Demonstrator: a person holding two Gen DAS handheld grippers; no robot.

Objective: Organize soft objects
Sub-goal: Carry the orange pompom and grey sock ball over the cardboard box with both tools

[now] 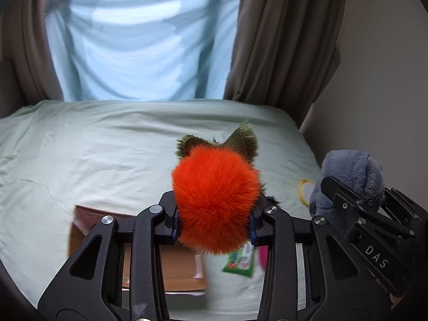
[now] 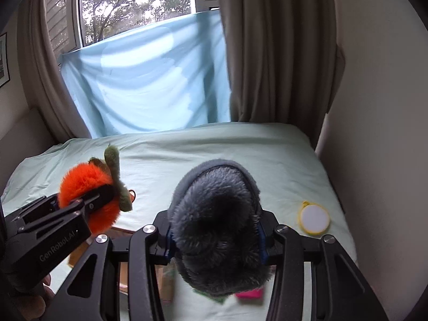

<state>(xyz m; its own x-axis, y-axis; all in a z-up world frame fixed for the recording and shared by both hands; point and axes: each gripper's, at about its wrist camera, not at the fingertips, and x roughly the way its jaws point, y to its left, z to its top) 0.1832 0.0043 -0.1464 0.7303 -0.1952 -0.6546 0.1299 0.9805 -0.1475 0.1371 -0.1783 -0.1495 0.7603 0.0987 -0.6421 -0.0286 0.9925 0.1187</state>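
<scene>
Clamped between the left gripper's (image 1: 214, 224) jaws, an orange plush (image 1: 214, 200) is held above the bed (image 1: 93, 147); a grey plush (image 2: 216, 230) is gripped by the right gripper (image 2: 216, 243), over what seems a cardboard box (image 1: 182, 270).

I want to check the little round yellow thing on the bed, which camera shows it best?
The right wrist view: the round yellow-rimmed item lies whole on the bed sheet. In the left wrist view only a sliver shows beside the grey plush.
</scene>
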